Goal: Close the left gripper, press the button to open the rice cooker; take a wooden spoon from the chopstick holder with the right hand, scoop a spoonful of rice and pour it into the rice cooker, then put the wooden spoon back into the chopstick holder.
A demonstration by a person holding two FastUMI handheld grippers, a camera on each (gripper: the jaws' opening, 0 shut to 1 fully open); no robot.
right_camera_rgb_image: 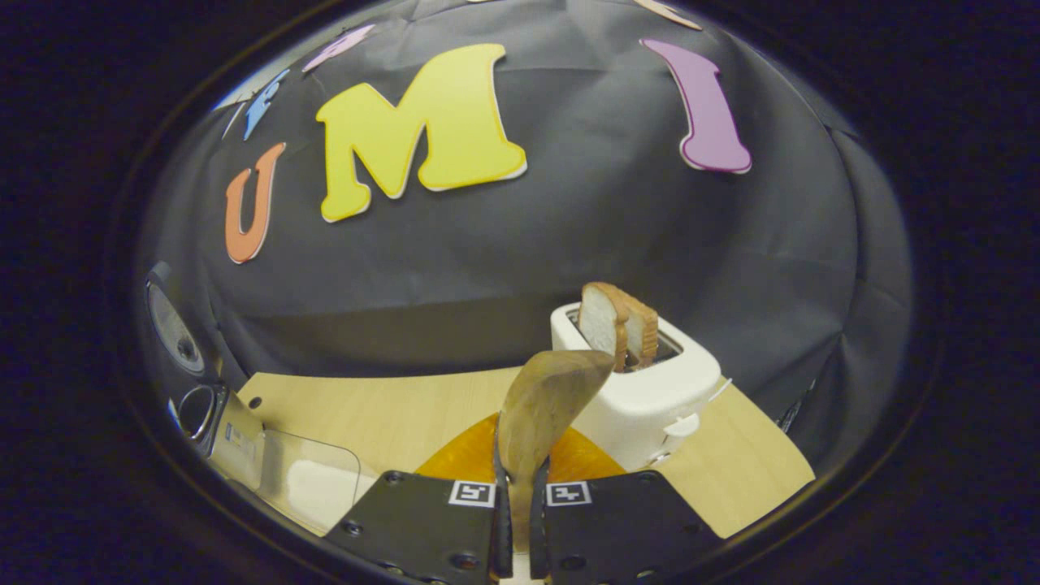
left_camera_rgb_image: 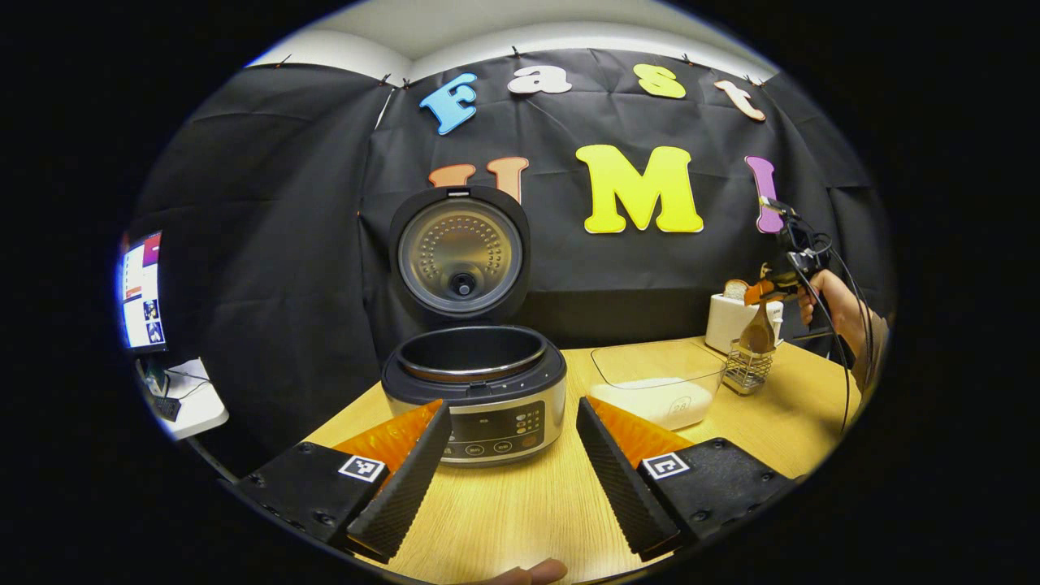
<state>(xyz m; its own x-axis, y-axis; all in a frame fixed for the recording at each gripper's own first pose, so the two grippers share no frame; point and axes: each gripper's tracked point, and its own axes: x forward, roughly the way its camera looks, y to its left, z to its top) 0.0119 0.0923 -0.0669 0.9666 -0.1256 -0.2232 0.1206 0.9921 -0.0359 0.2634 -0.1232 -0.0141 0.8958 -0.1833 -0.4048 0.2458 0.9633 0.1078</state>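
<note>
The rice cooker [left_camera_rgb_image: 474, 382] stands open in the left gripper view, its lid [left_camera_rgb_image: 460, 256] upright and the inner pot dark. My left gripper [left_camera_rgb_image: 512, 479] is open just in front of its control panel, touching nothing. A clear container of white rice [left_camera_rgb_image: 658, 382] sits to the cooker's right. Farther right is the wire chopstick holder [left_camera_rgb_image: 747, 370]. Right above it, my right gripper [left_camera_rgb_image: 772, 288] is shut on the wooden spoon [left_camera_rgb_image: 760, 329]. In the right gripper view the spoon [right_camera_rgb_image: 544, 406] juts out past my right gripper [right_camera_rgb_image: 520, 504], bowl end forward.
A white toaster [right_camera_rgb_image: 650, 390] with bread slices [right_camera_rgb_image: 617, 325] stands behind the holder, close to the spoon. A hand [left_camera_rgb_image: 821, 296] holds the right gripper. A monitor [left_camera_rgb_image: 142, 292] glows at far left. The wooden table [left_camera_rgb_image: 504, 520] ends near the black wall.
</note>
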